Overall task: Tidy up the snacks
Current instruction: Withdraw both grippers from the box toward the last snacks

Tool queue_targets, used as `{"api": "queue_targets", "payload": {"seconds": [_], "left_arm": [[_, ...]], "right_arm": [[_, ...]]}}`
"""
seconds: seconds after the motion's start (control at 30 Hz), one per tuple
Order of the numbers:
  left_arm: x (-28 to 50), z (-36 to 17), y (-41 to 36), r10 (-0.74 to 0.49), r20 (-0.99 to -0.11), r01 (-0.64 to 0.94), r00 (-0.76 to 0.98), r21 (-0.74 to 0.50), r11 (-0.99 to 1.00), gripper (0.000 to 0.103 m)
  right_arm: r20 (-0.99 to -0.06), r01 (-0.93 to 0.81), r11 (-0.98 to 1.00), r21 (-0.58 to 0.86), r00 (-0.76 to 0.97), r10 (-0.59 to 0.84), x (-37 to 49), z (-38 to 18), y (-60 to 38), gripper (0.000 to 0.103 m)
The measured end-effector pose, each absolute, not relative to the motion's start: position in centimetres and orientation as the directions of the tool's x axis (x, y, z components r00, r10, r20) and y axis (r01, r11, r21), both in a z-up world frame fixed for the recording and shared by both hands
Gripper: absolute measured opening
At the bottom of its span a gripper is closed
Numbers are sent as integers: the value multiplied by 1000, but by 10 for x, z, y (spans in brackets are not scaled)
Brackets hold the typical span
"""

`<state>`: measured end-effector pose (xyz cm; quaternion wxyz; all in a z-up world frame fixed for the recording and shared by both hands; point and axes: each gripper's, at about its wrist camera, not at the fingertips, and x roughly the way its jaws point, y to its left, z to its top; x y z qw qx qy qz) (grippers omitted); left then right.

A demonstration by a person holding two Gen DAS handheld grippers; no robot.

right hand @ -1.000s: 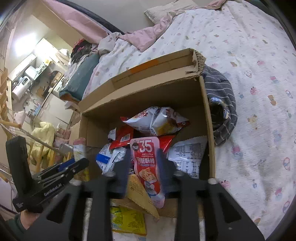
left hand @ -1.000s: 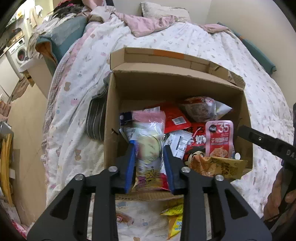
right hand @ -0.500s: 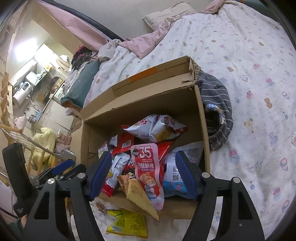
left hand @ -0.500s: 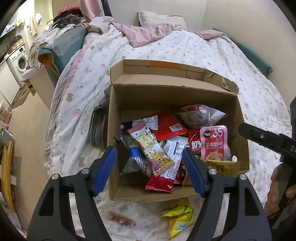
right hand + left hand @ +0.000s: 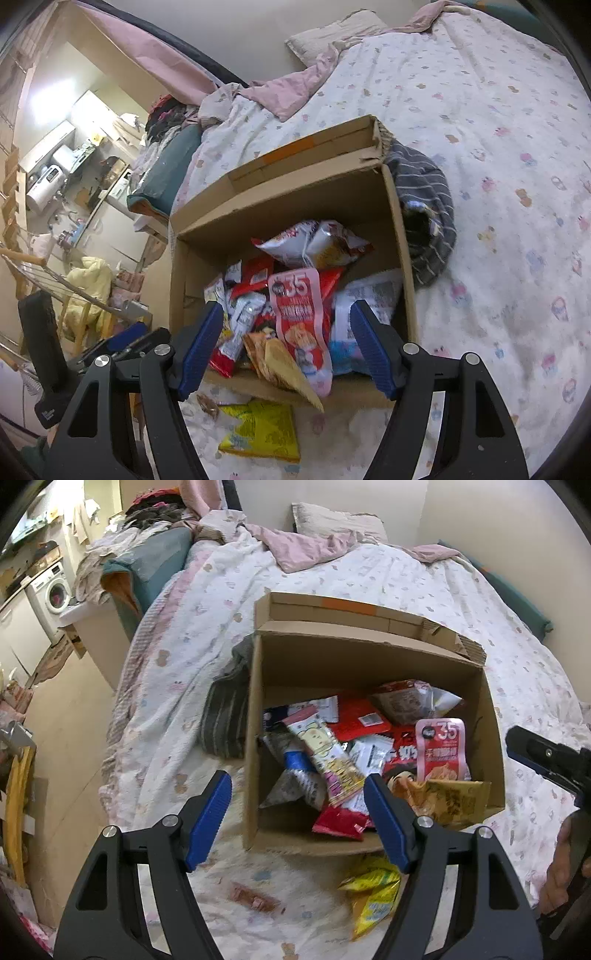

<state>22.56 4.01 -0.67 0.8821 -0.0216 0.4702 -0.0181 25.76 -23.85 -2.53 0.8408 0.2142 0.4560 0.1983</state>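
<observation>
- Nearest, the left gripper (image 5: pixel 297 797) hangs over the near-left corner of the cardboard box (image 5: pixel 255 738); its jaws stand wide apart after just opening, with nothing pressed between the blue pads.
- The right gripper (image 5: pixel 286 328) hovers over the box's near edge, jaws likewise spread after opening, gripping nothing.
- On the bedspread (image 5: pixel 192 686) just in front of the box lie a yellow snack bag (image 5: pixel 260 430) and a small brownish wrapped snack (image 5: pixel 255 895), both outside the box.
- Inside the box the snacks lie piled: a long pink-and-yellow cartoon packet (image 5: pixel 327 755) lies slanted on top at the left, and a pink pouch marked 35 (image 5: pixel 303 321) leans at the near wall beside a tan packet (image 5: pixel 452 799).
- Farther in, red packets (image 5: pixel 360 716) and a silvery chip bag (image 5: pixel 314 243) rest near the far wall.
- A grey striped garment (image 5: pixel 428 218) lies against the box's outer side.
- Beyond, a pink blanket (image 5: pixel 303 546) and a pillow (image 5: pixel 332 520) sit at the head of the bed.
</observation>
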Motion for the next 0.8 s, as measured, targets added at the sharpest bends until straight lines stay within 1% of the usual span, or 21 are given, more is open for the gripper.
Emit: {"api": "queue_targets", "payload": {"seconds": [0.3, 0.33, 0.4, 0.53, 0.57, 0.6, 0.67, 0.8], "left_arm": [[203, -4, 62, -35, -824, -19, 565, -56, 998, 71], [201, -4, 66, -38, -826, -28, 562, -65, 997, 71], [198, -3, 75, -55, -825, -53, 563, -102, 993, 71], [192, -3, 89, -39, -825, -88, 564, -107, 990, 71], [190, -4, 91, -35, -828, -93, 560, -105, 990, 74], [189, -6, 96, -34, -833, -101, 551, -108, 989, 78], [185, -10, 102, -42, -839, -112, 543, -122, 986, 81], [183, -18, 112, -29, -861, -132, 508, -111, 985, 82]], "right_arm": [[-697, -183, 834, 520, 473, 538, 225, -22, -222, 74], [-700, -193, 835, 515, 467, 540, 222, -23, -218, 75], [-706, -203, 834, 513, 452, 545, 215, -26, -212, 84], [-722, -231, 825, 516, 400, 564, 203, -34, -196, 91], [-727, -235, 824, 516, 389, 566, 202, -36, -193, 92], [-733, -241, 821, 518, 371, 571, 200, -39, -187, 93], [-744, -245, 818, 521, 339, 575, 197, -46, -179, 93], [-784, -264, 822, 505, 258, 564, 197, -65, -155, 95]]}}
